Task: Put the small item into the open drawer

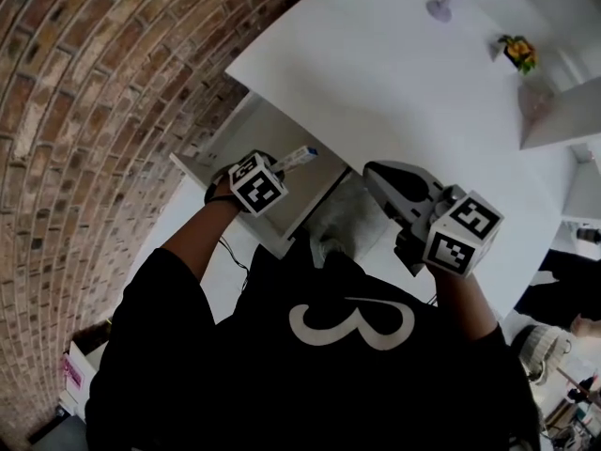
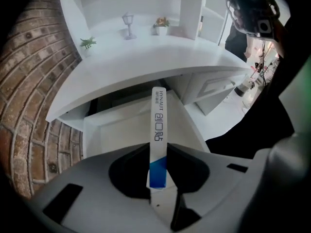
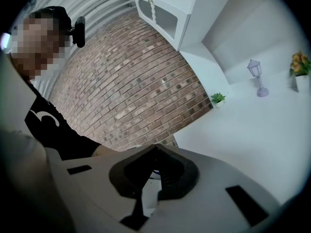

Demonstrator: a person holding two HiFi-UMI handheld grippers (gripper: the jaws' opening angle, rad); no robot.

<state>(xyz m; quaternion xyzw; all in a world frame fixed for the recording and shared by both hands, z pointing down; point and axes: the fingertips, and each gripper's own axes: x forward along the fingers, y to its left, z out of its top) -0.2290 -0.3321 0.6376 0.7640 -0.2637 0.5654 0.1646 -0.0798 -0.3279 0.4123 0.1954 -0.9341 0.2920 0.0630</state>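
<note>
The left gripper (image 2: 158,152) has its jaws clenched on the blue end of the small item (image 2: 158,125), a slim white box that juts forward at mid-frame in the left gripper view. Its far end points over the open drawer (image 2: 90,130), which stands out from under the white counter (image 2: 160,57) in the middle of that view.

The step in hand looks like the drop-off. It would go best if the box were lowered until it lies nearly flat above the drawer floor, kept off the front rim. The grip should be let go only once it is low, so the box cannot tip out.

The right gripper (image 3: 154,148) is closed tip to tip on nothing and sits at the lower right of the head view, out of the way.
</note>
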